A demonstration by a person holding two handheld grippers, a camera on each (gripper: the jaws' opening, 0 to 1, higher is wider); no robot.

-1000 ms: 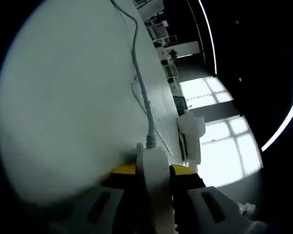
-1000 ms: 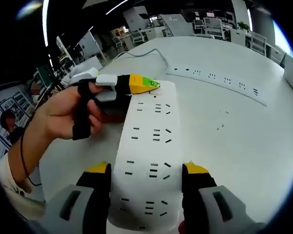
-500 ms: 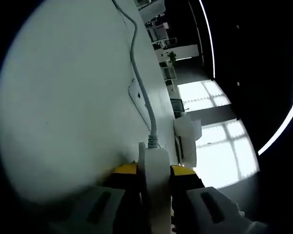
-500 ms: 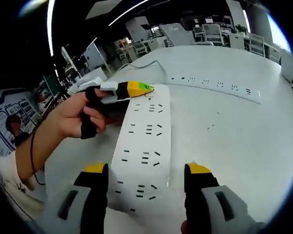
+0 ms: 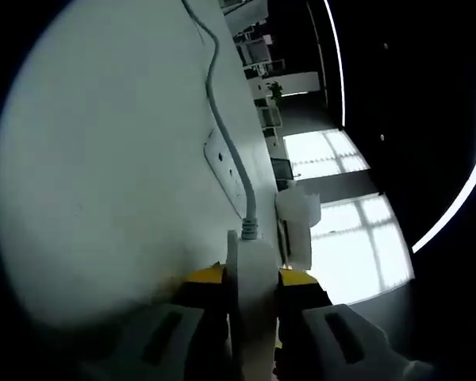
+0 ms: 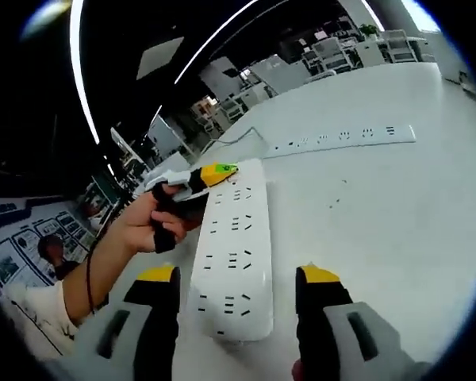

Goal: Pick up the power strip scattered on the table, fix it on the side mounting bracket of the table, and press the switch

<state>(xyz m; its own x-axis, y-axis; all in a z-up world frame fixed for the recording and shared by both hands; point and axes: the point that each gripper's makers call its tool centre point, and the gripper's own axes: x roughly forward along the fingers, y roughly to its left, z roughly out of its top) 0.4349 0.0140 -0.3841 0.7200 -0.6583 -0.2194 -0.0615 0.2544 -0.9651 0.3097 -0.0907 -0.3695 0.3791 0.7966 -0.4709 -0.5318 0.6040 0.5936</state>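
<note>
Left gripper (image 5: 250,286) clamps the power strip (image 6: 232,262) at its cable (image 5: 226,135) end; right gripper (image 6: 238,287) stands apart, strip between its jaws (untouched); a second strip (image 6: 341,136) lies beyond on the table (image 6: 381,214).

No text, label or number can be read in either view.

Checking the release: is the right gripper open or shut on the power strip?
Open. The right gripper jaws stand apart, with gaps beside the power strip.

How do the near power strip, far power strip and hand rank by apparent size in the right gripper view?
1. Near power strip, largest.
2. Far power strip and hand: alike; distance blurs the ranking.
</note>
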